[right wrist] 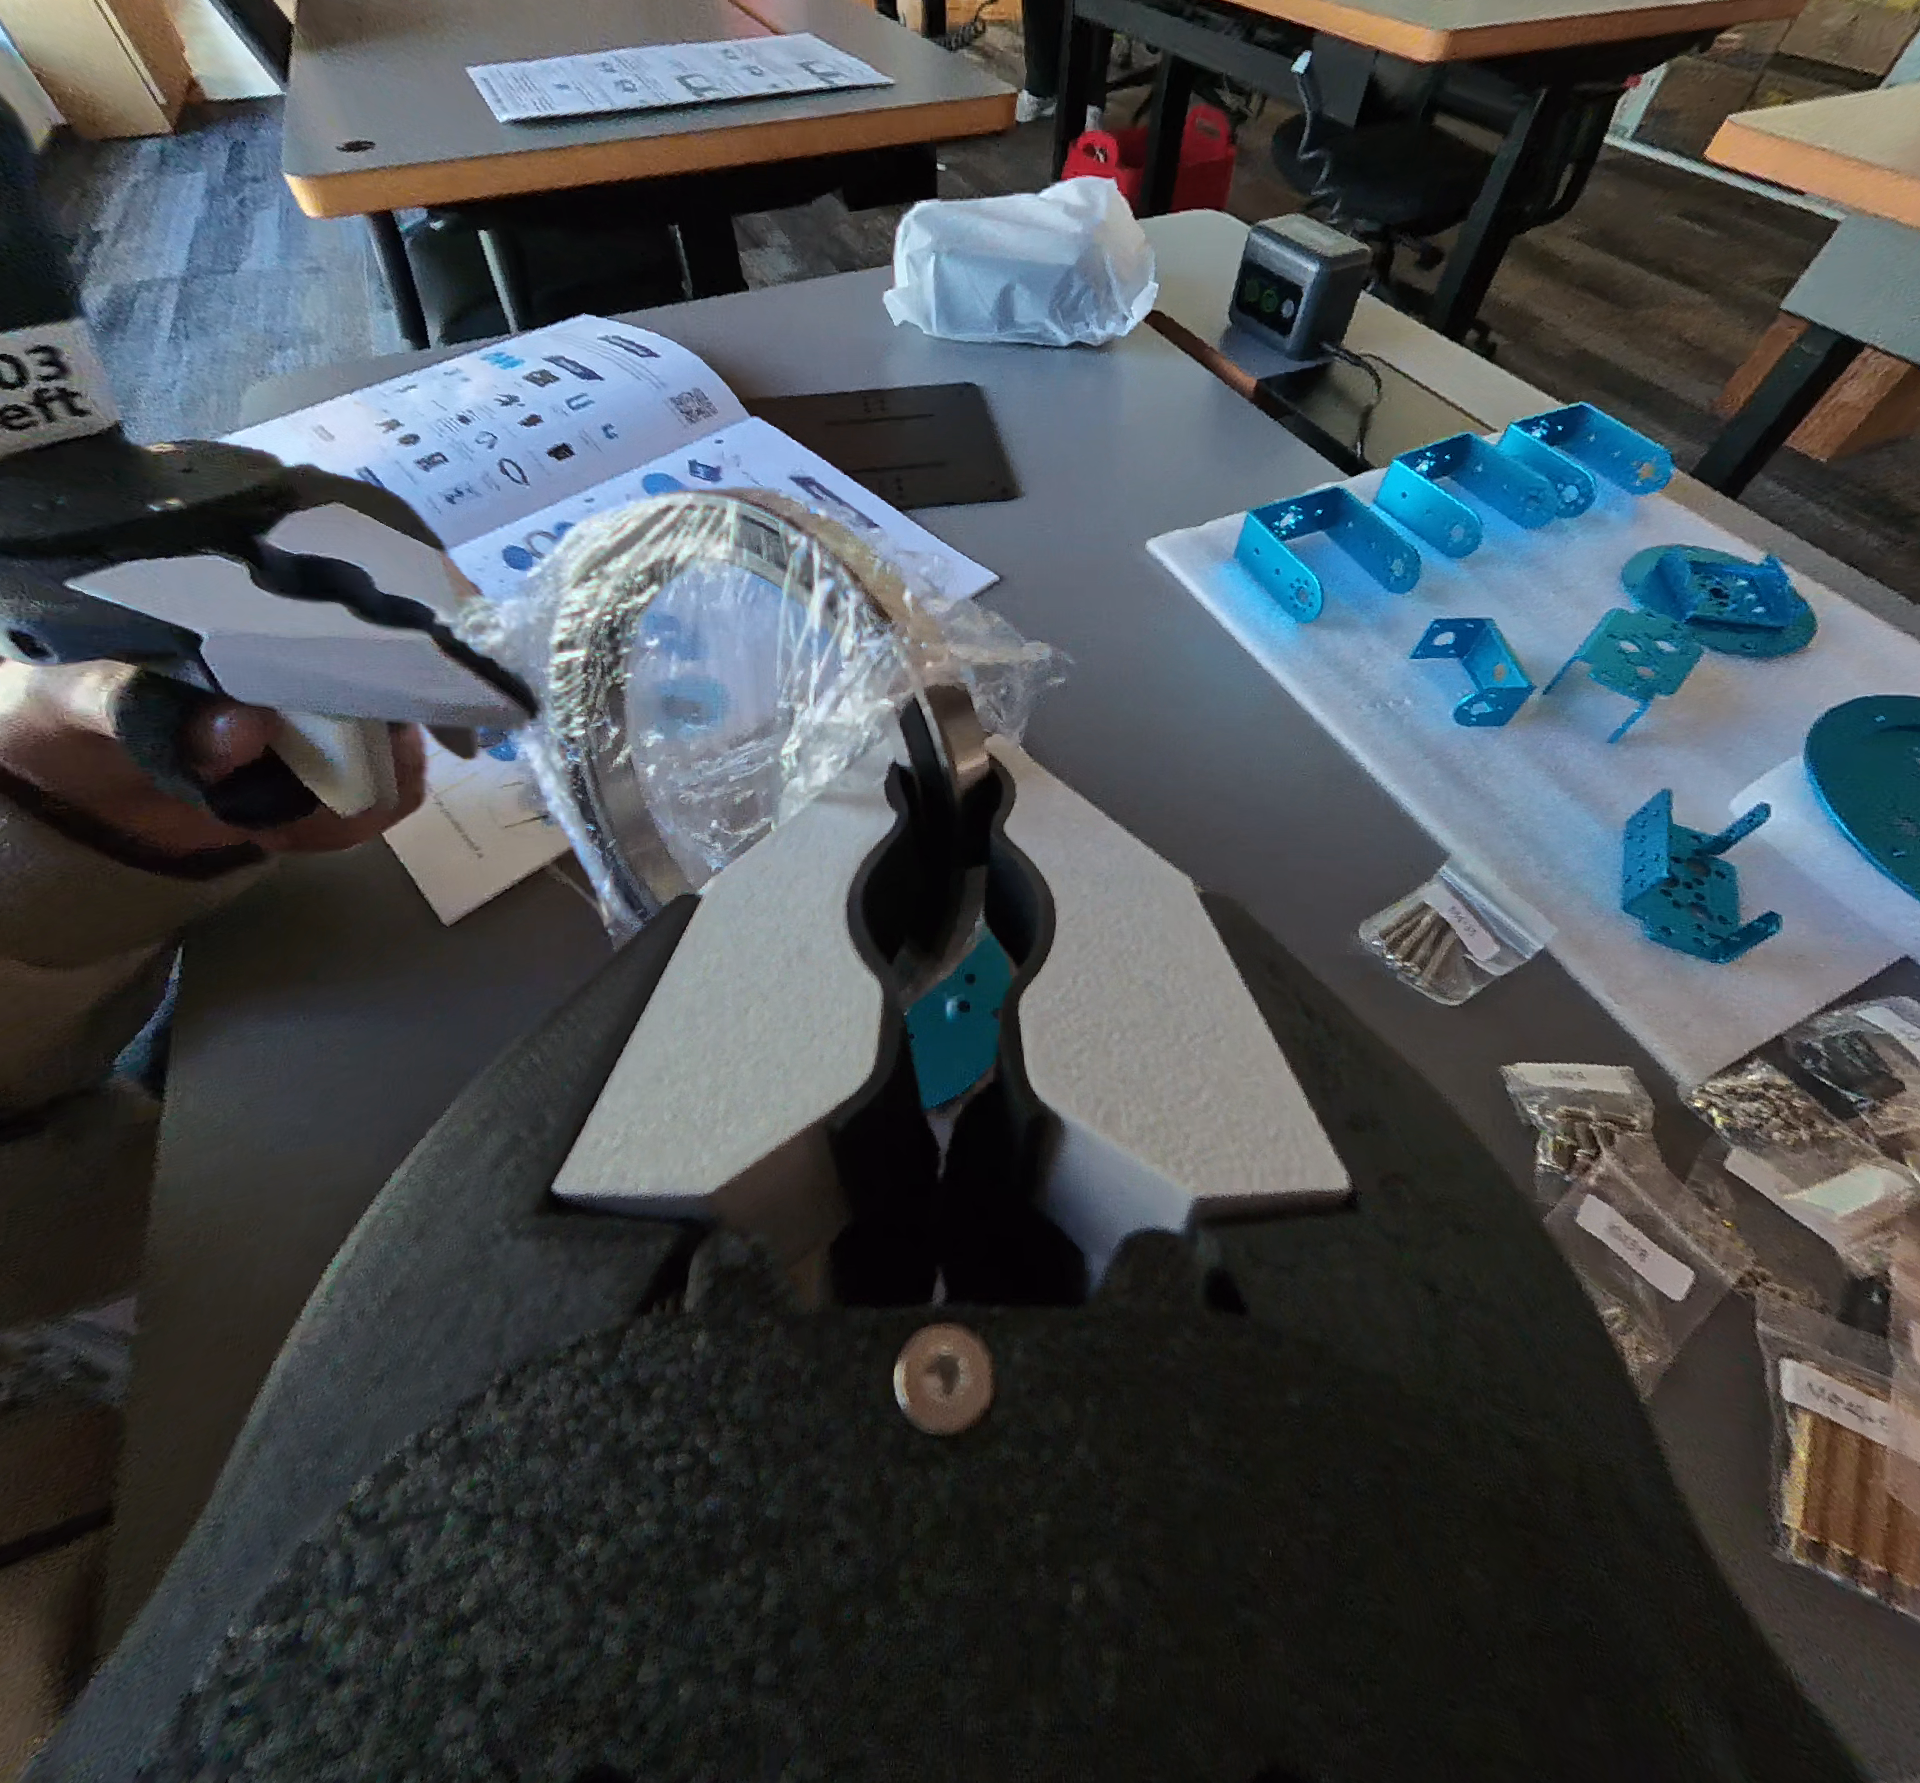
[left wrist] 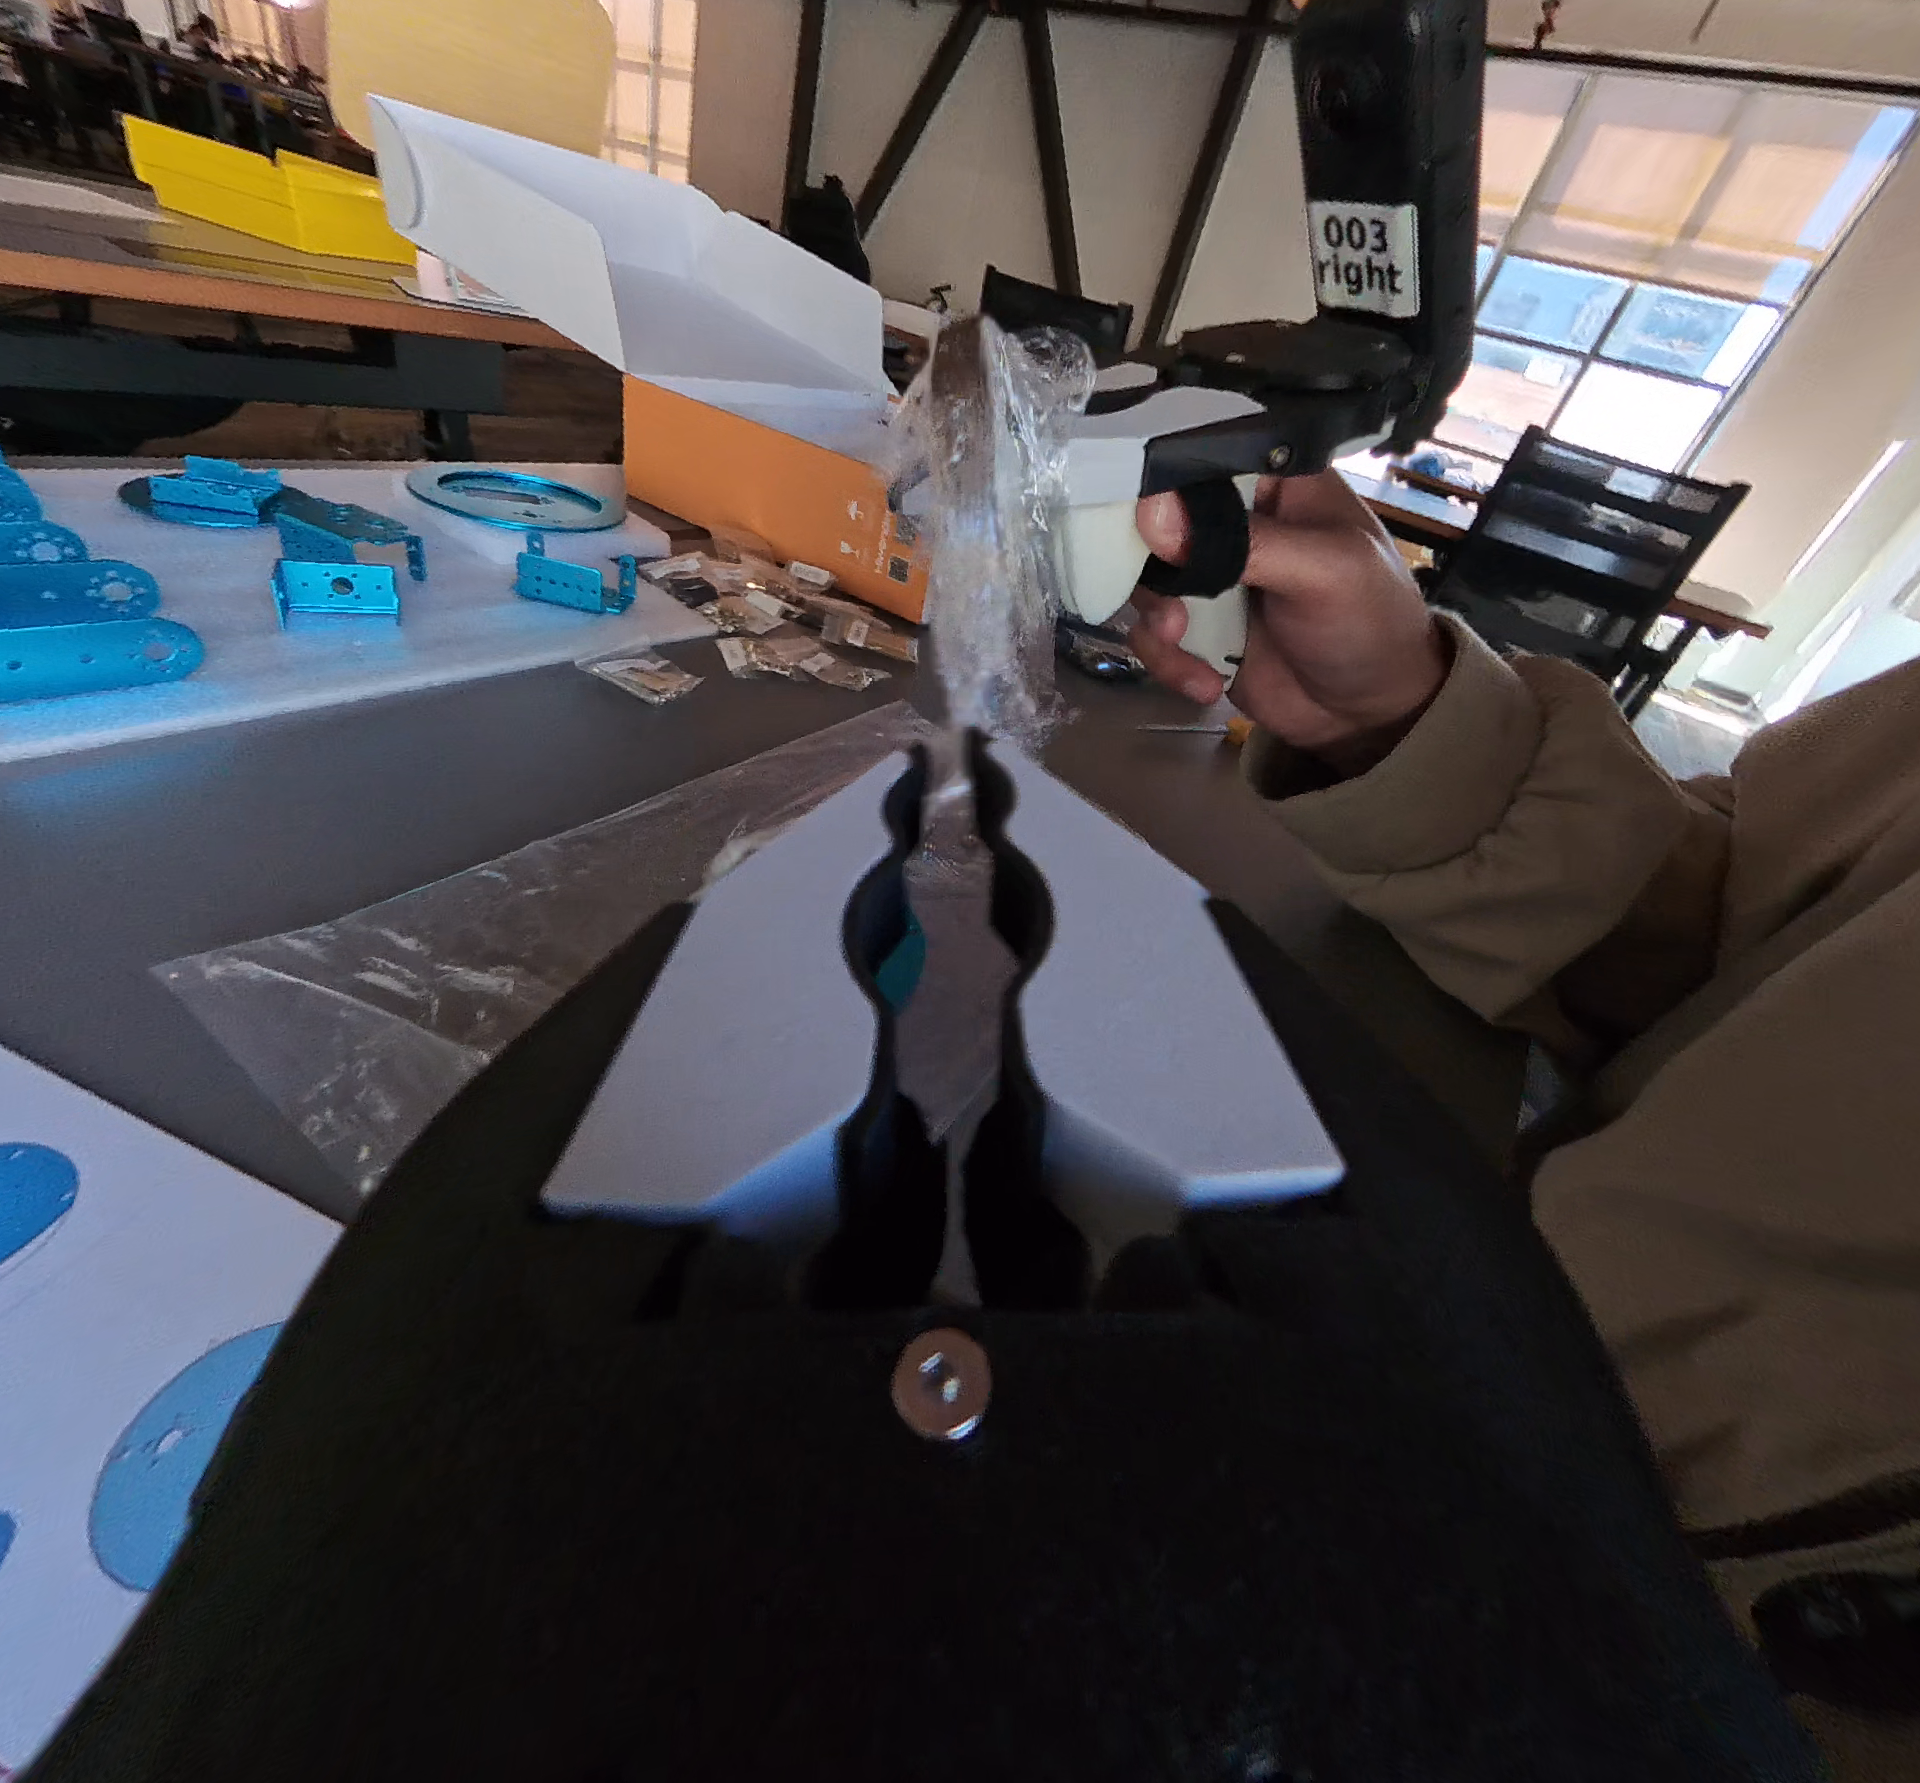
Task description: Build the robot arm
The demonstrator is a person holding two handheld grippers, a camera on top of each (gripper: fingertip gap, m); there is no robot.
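Note:
A silver metal ring (right wrist: 594, 627) in crinkled clear plastic wrap (right wrist: 727, 694) is held in the air above the grey table (right wrist: 1122, 694). My right gripper (right wrist: 951, 777) is shut on the ring's near rim. My left gripper (right wrist: 497, 694) comes in from the left, shut on the loose wrap at the ring's other side. In the left wrist view the ring (left wrist: 961, 445) stands edge-on. There my left gripper (left wrist: 948, 746) pinches the wrap's (left wrist: 997, 632) lower end, and my right gripper (left wrist: 1081, 403), in a person's hand, is behind the ring.
Blue metal brackets (right wrist: 1340, 538) and discs lie on a white foam sheet (right wrist: 1226, 549) at the right. An open booklet (right wrist: 540, 424) and a black plate (right wrist: 894, 445) lie beyond the ring. Small screw bags (right wrist: 1444, 933), an empty clear bag (left wrist: 416, 985) and an orange box (left wrist: 748, 476) are nearby. Across from one pair of fingers to the other is roughly 10 cm.

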